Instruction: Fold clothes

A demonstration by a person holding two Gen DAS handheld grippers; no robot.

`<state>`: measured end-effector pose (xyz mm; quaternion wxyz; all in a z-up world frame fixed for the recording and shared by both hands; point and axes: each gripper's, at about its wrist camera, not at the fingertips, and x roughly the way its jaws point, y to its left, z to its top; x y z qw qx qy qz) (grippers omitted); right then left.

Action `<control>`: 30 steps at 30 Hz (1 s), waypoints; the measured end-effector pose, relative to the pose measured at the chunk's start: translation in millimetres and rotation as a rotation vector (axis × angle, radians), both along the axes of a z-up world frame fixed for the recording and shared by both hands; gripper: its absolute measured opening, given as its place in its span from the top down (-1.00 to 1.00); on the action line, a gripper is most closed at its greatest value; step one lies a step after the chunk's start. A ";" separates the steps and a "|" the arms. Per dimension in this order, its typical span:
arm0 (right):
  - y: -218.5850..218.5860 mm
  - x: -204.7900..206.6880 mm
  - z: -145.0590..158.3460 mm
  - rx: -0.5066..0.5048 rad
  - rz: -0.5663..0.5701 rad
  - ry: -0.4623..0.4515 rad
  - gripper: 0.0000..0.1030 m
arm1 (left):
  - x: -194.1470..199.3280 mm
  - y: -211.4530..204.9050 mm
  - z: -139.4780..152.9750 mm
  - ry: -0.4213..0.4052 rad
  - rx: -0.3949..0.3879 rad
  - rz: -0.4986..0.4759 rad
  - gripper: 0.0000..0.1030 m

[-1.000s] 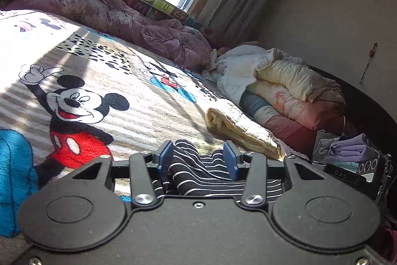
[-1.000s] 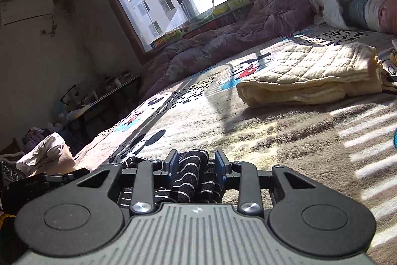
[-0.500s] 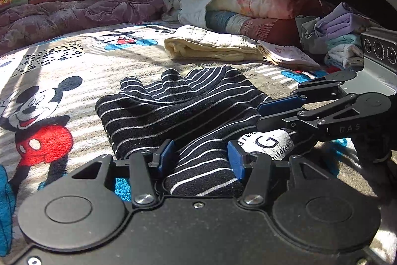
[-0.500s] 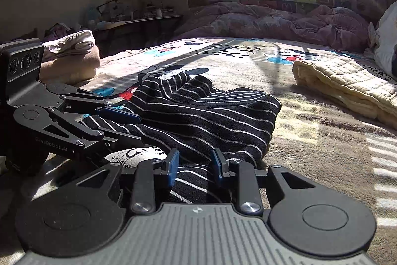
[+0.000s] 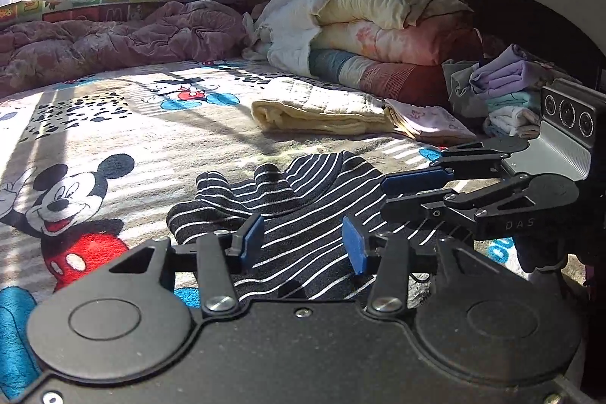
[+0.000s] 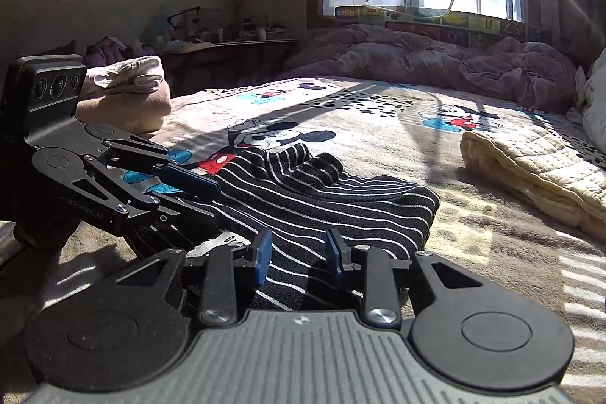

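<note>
The left claw (image 5: 303, 239) has a bunch of the striped garment (image 5: 303, 199) between its blue pads and its jaws are closing on it. To the right, the right claw (image 6: 299, 248) pinches the same near edge. The garment lies rumpled on the cartoon bedspread (image 5: 151, 139), well short of the folded yellow blanket (image 5: 322, 108).

Its far end is heaped in ridges. A fold made over that heap would likely come out crooked, and a pull by one claw alone could skew the cloth or drag it out of the other.

The claw bodies cover the near hem, so the exact bite of the pads is hard to judge. Whether this is a top or trousers cannot be told.
</note>
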<state>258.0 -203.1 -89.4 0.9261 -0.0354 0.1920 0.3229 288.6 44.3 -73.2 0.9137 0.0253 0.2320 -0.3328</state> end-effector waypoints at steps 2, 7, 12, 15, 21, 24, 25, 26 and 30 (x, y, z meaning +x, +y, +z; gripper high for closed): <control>8.1 10.9 4.4 -0.039 0.006 -0.045 0.39 | 16.7 -9.2 3.2 0.016 0.011 -0.032 0.20; 11.4 49.1 10.1 -0.023 0.020 -0.058 0.42 | 67.8 -19.4 -9.9 0.097 0.024 -0.047 0.34; 8.7 82.6 -7.7 -0.063 -0.010 0.012 0.45 | 103.2 -10.5 -32.1 0.169 0.034 0.114 0.50; 0.0 95.7 -18.5 -0.036 -0.064 0.089 0.51 | 104.6 -0.6 -35.3 0.171 0.022 0.157 0.76; 3.8 90.5 -18.2 -0.070 -0.100 0.080 0.54 | 100.6 6.2 -33.1 0.137 0.036 0.230 0.89; 1.3 85.5 -8.8 -0.060 -0.101 0.064 0.52 | 95.3 8.4 -14.8 0.073 0.059 0.267 0.89; 0.5 83.9 -5.6 -0.057 -0.102 0.059 0.51 | 93.6 7.9 -8.2 0.057 0.057 0.253 0.89; 2.7 85.6 -0.3 -0.070 -0.089 0.038 0.51 | 92.0 7.4 -1.7 0.041 0.056 0.240 0.89; 20.2 90.9 4.0 -0.149 -0.013 -0.022 0.52 | 82.8 -26.1 -2.0 0.027 0.110 0.063 0.88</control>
